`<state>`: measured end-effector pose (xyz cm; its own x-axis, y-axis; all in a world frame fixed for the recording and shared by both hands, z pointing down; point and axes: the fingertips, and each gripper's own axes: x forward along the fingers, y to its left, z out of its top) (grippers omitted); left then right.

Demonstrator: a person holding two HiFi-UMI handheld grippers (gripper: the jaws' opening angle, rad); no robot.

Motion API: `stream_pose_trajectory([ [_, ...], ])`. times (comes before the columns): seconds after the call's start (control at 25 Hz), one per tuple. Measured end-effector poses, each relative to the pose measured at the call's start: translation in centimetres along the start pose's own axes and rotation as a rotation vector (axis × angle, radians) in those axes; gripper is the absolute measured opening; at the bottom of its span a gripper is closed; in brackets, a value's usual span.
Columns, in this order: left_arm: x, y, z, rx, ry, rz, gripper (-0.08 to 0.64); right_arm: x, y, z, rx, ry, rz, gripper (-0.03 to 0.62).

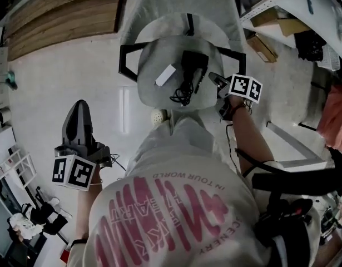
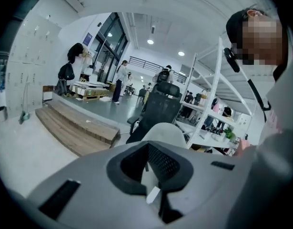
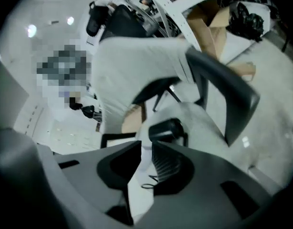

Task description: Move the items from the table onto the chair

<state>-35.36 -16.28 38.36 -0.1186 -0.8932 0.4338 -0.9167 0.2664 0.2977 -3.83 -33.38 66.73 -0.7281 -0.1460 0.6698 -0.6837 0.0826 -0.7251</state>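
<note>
On the chair [image 1: 159, 43] seat lie a black device [image 1: 192, 64], its black cable [image 1: 182, 96] coiled nearer me, and a white strip [image 1: 165, 75] beside them. All sit just past the tips of my right gripper [image 1: 217, 80]. Its jaws stand slightly apart, pinching nothing, and only seat and a loop of cable show through the gap. From my left gripper [image 1: 79, 105], the chair is ahead and well off to the right; those jaws are closed and empty. My shirt [image 1: 176, 204] carries pink lettering, of which I can read "WORLD" and "SCENERY".
</note>
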Motion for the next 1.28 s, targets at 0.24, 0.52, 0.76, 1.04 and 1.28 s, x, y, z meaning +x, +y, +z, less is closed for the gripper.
stream_pose_trajectory([
  [0.24,2.7,-2.5,2.1,0.056,-0.080,-0.214,0.009,-10.1,12.9,6.8,-0.297,-0.388,0.208,0.064],
  [0.52,4.3,-8.0,5.5,0.024,-0.158,-0.454,0.009,-21.8,23.9,6.2,-0.519,-0.745,0.291,0.038],
  [0.76,2.5,-12.8,5.5,0.043,-0.180,-0.611,0.009,-24.1,29.0,1.7,-0.567,-0.791,0.429,0.015],
  [1.04,0.4,-12.8,5.2,0.080,-0.193,-0.673,0.009,-22.0,30.5,-2.2,-0.632,-0.762,0.438,0.014],
  [1.28,-0.9,-11.5,5.4,0.082,-0.208,-0.676,0.009,-22.2,31.7,-3.1,-0.593,-0.787,0.488,0.012],
])
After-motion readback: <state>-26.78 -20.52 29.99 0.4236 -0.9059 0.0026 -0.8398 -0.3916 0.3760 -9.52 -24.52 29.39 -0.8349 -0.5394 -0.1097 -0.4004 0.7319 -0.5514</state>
